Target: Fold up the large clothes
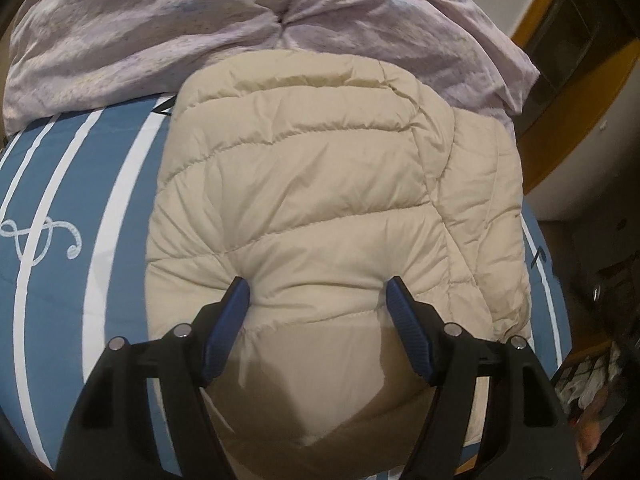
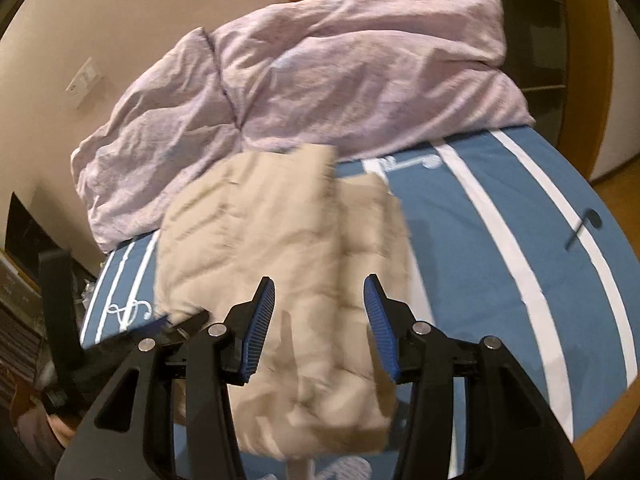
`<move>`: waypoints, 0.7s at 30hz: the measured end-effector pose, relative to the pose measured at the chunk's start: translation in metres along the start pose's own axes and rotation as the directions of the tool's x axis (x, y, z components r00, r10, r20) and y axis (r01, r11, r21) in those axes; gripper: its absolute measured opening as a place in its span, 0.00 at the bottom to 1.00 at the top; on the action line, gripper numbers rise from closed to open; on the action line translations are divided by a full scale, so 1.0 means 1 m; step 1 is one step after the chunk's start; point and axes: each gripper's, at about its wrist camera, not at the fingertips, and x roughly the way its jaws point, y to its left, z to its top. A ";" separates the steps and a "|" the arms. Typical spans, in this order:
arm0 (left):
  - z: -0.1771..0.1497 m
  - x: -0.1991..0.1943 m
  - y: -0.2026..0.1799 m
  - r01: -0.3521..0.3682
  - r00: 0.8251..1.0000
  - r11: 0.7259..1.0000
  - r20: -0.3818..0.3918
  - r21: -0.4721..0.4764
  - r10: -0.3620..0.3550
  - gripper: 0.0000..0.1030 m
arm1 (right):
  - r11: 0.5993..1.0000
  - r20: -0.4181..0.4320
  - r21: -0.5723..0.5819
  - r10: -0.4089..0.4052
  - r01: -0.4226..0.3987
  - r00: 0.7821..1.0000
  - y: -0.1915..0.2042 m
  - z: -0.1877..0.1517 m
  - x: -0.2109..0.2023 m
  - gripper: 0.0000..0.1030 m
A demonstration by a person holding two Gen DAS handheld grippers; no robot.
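Your left gripper [image 1: 318, 288] has its jaws spread wide, and the blue pads [image 1: 400, 296] dent the near end of the beige puffer jacket [image 1: 304, 184] on either side, pinching a thick bulge of quilted fabric between them. Your right gripper [image 2: 320, 284] stands about half open above the same jacket, with fabric showing between the pads; that view is smeared, so whether they touch the fabric cannot be told.

The jacket lies folded on the blue striped bed cover [image 1: 80, 184], its far end just against the crumpled lilac duvet [image 1: 224, 28] at the head of the bed.

Watch the left grip: puffy filling compresses and slides (slick shell fabric, by the look of it), so a shallow pinch on that bulge could slip out as you lift, and the fold would spring open. If the right jaws close on only the top layer, you would likely drag it off the layers beneath and skew the stack.
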 end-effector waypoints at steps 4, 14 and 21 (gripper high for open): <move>-0.001 0.007 -0.010 0.005 1.000 1.000 -0.007 0.026 -0.005 0.69 | 0.999 -0.013 -0.042 0.022 -0.023 1.000 0.020 0.014 0.017 0.47; -0.003 0.014 -0.015 0.036 0.999 0.998 -0.015 0.052 -0.035 0.69 | 0.996 -0.034 -0.074 -0.060 0.057 0.998 0.027 0.030 0.060 0.44; -0.001 0.011 -0.015 0.039 0.999 0.996 -0.008 0.083 -0.038 0.69 | 0.984 -0.071 -0.073 -0.165 0.160 0.984 0.002 0.021 0.085 0.39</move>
